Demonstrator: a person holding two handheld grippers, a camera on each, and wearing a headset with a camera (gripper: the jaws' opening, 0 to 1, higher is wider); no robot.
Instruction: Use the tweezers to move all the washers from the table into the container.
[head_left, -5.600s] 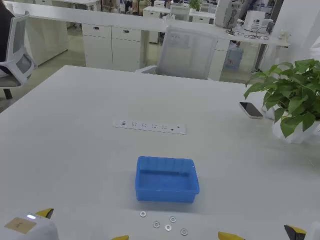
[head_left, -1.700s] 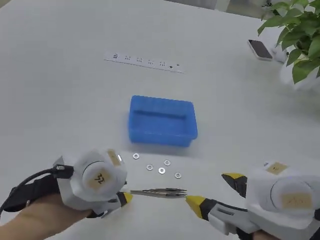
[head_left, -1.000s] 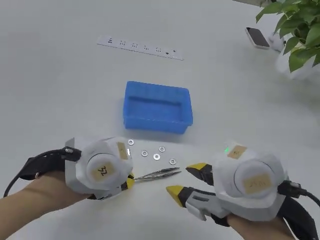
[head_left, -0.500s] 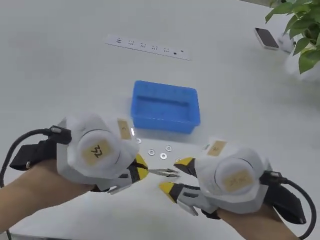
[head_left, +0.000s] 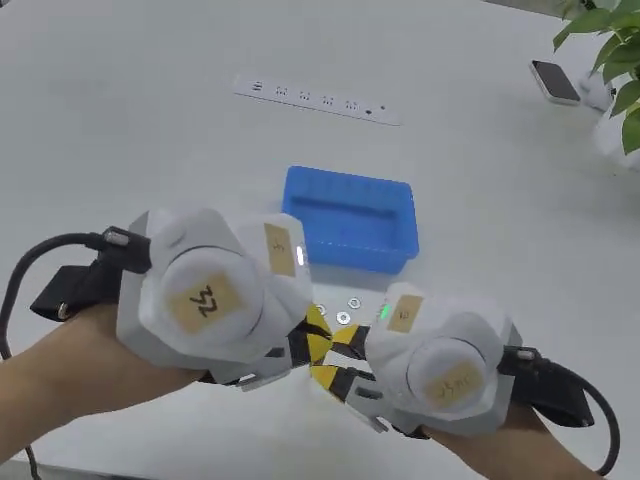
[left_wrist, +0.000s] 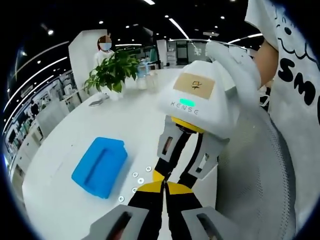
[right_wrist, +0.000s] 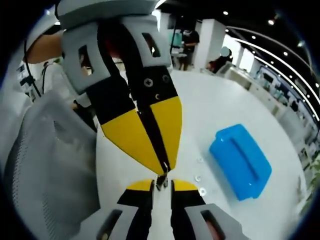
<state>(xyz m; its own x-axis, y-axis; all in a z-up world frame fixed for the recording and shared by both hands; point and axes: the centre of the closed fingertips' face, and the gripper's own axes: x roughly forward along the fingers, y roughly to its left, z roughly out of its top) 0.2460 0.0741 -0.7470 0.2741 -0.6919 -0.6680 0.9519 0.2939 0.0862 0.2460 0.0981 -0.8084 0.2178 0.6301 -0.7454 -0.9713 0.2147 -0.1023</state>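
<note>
Work not yet begun on the washers (left_wrist: 141, 180): five lie loose on the white table (head_left: 150, 130), just beyond the meeting grippers, and none can be seen inside the blue container (head_left: 350, 255), which sits a little farther off on the washers' far side. All of the transfer appears to be left. The left gripper (left_wrist: 163, 188) is closed tight, with the tweezers (right_wrist: 161, 180) pinched between its yellow pads. One dark end sticks out into the narrow gap of the right gripper (right_wrist: 161, 187), whose jaws stand slightly apart on either side of it without clearly clamping. Whether the tweezers' own arms are sprung apart or squeezed cannot be made out; they carry no washer.
</note>
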